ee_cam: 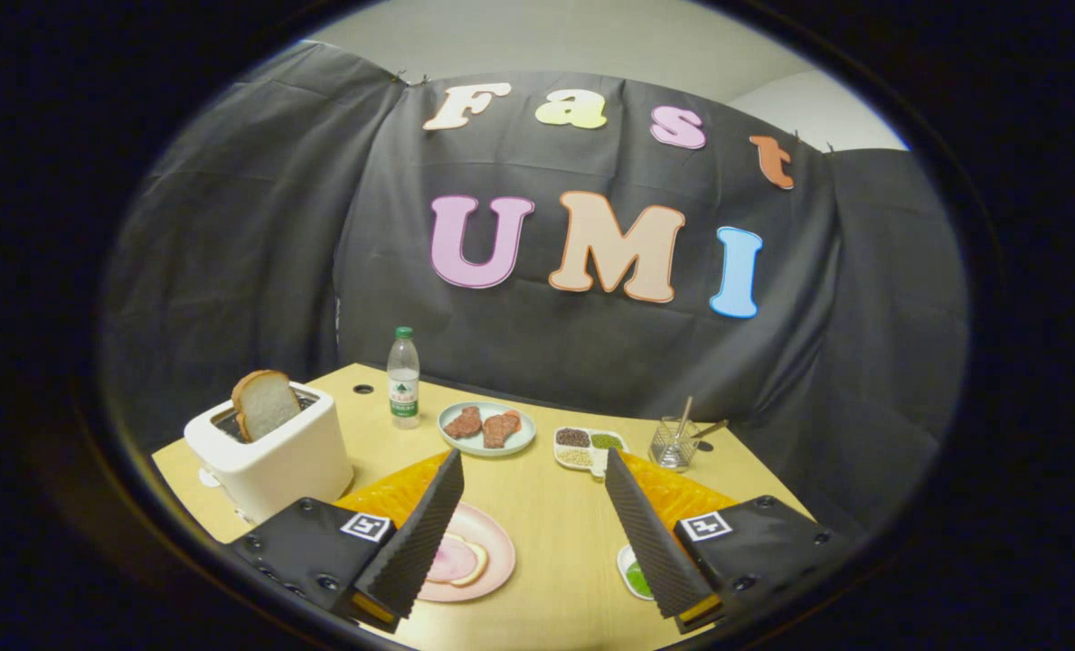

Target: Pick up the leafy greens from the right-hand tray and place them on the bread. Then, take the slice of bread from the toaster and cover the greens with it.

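Black ribbed fingers (429, 533) of the tool (537, 533) stood spread wide above the pale wooden tabletop (546, 542), pinching nothing. Beside the left finger, partly hidden by it, sat a round pink plate (487, 551) carrying a slice of bread (476, 562) topped with something pink. Leafy greens (638, 579) lay on a small white tray (626, 568), mostly hidden behind the right finger. Left of the pink plate stood a white toaster (270, 457) with a slice of browned bread (266, 404) sticking up from its slot. Beyond the pink plate, past an orange mat (392, 493), were a clear plastic water bottle (402, 377), a pale green plate of brown meat pieces (486, 428), a white divided dish of grains (588, 447) and a glass cup holding sticks (674, 441).
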Demonstrator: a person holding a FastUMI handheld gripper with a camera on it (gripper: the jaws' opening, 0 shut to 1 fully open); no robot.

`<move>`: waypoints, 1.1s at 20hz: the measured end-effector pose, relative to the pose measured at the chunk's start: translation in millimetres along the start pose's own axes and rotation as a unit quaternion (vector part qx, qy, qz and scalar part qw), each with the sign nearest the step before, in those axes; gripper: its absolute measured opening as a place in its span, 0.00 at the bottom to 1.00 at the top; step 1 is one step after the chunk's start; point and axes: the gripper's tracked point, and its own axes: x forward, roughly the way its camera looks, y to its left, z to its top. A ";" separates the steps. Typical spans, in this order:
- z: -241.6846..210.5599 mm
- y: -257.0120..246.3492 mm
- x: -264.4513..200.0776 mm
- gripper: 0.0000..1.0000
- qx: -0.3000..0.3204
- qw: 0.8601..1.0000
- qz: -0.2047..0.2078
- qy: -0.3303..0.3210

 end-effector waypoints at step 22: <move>-164.6 -259.4 26.8 0.96 0.214 0.966 -0.093 0.108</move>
